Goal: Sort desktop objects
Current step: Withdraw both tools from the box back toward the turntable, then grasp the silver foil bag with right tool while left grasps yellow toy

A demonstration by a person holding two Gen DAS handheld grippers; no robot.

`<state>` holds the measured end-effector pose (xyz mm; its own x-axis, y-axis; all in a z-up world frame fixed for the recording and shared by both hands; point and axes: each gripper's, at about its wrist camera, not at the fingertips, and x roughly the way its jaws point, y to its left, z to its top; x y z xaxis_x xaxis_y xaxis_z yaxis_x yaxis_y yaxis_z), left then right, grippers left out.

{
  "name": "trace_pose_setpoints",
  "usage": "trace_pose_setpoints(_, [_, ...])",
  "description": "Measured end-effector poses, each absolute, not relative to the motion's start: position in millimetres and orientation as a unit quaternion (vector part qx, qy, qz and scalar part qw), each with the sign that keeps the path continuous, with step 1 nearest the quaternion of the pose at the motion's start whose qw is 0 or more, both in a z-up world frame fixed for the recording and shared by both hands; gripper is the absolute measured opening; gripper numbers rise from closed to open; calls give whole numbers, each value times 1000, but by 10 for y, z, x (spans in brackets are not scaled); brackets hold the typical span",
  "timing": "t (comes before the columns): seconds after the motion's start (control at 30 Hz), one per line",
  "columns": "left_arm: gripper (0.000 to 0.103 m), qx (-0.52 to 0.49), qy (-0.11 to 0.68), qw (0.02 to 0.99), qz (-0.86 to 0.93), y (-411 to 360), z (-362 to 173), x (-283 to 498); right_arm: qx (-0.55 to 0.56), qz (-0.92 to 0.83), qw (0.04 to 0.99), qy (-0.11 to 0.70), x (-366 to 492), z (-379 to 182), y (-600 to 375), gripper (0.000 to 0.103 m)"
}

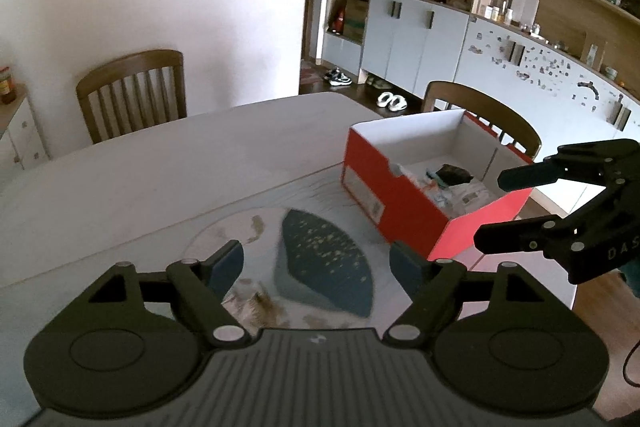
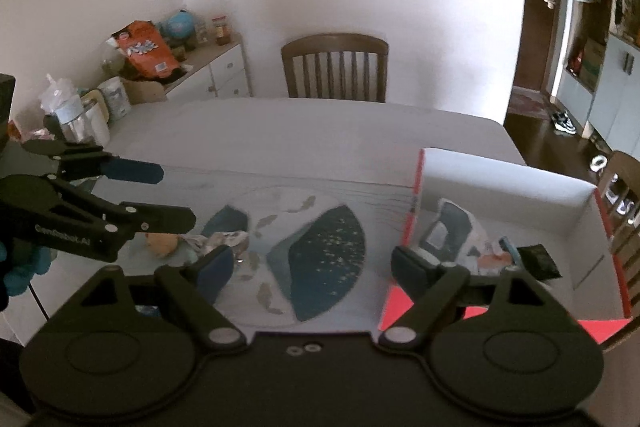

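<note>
1. Left gripper (image 1: 316, 261): jaws wide open, nothing between them; patterned mat (image 1: 320, 259) lies under and ahead.
2. Right gripper (image 2: 312, 265): jaws wide open, empty. Its right finger sits over the near wall of the red box (image 2: 404, 303).
3. Orange item (image 2: 162, 244) and crumpled wrapper (image 2: 218, 241) on mat, left of right jaws, just ahead of them.
4. Box holds packets and a dark sachet (image 2: 538, 261).
5. Table (image 2: 320, 135) beyond; chair (image 2: 335, 65) at far side.
</note>
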<state>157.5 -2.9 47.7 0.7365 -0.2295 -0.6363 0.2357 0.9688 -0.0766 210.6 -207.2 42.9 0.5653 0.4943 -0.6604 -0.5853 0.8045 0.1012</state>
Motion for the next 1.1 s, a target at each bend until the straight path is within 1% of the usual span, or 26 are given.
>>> trace_pose_setpoints(0.23, [88,2,340,934,-111,247,434,1410,-73,315,877,356,2080,341,-1764,86])
trace_pose_setpoints(0.37, [100,-1,342,934,-100,394,379,1341,-79,321,874,356,2095,290,-1607,86])
trace_pose_setpoints(0.53, [103,-8,345,934,-90,571,267,1285,-82,323,871,360,2133,204,-1413,86])
trace_pose_setpoints(1.1, [103,-7,387,920,-65,1070,-400,1424,-94,313,862,387,2240,-151,-977,86])
